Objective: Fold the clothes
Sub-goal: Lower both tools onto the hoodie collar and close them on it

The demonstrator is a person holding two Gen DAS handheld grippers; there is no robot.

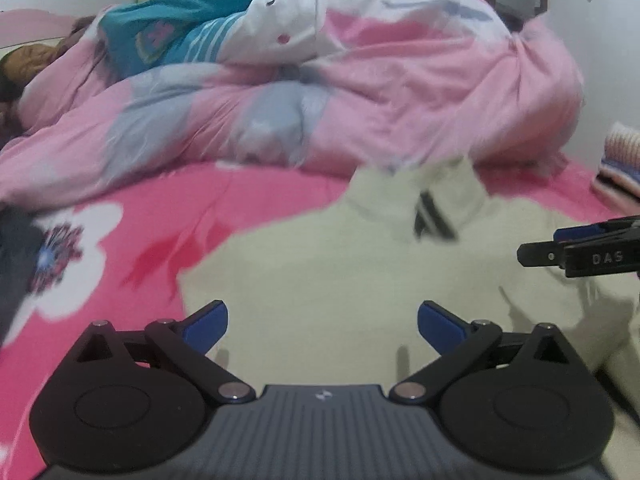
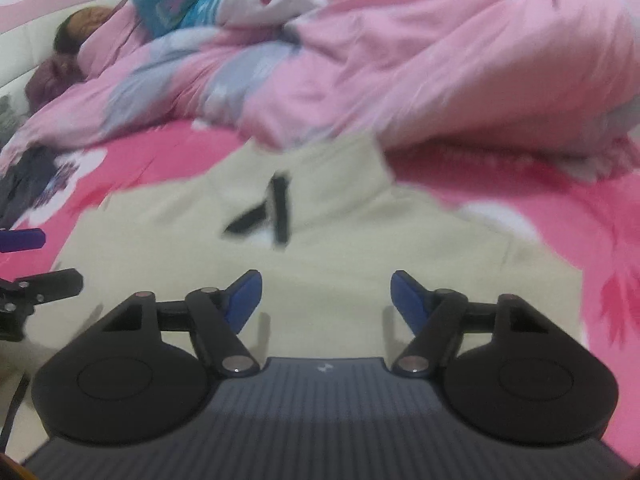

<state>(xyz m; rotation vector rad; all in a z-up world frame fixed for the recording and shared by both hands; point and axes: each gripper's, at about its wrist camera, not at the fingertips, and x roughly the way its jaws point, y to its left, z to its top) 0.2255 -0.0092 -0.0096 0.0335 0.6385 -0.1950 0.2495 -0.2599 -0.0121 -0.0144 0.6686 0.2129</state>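
A cream high-neck sweater [image 1: 340,280] lies flat on the pink floral bedsheet [image 1: 160,232], its collar with a black label pointing away from me. My left gripper [image 1: 322,320] is open and empty above the sweater's lower left part. My right gripper [image 2: 326,294] is open and empty above the sweater [image 2: 320,240], near its middle. The right gripper's finger also shows at the right edge of the left wrist view [image 1: 580,254]. The left gripper's blue fingertips [image 2: 24,240] show at the left edge of the right wrist view.
A bunched pink and blue-grey duvet [image 1: 320,92] lies behind the sweater, touching its collar. Teal and white clothes [image 1: 180,36] sit on top of it. A dark garment [image 1: 16,248] lies at the left. A striped item [image 1: 620,164] sits at the far right.
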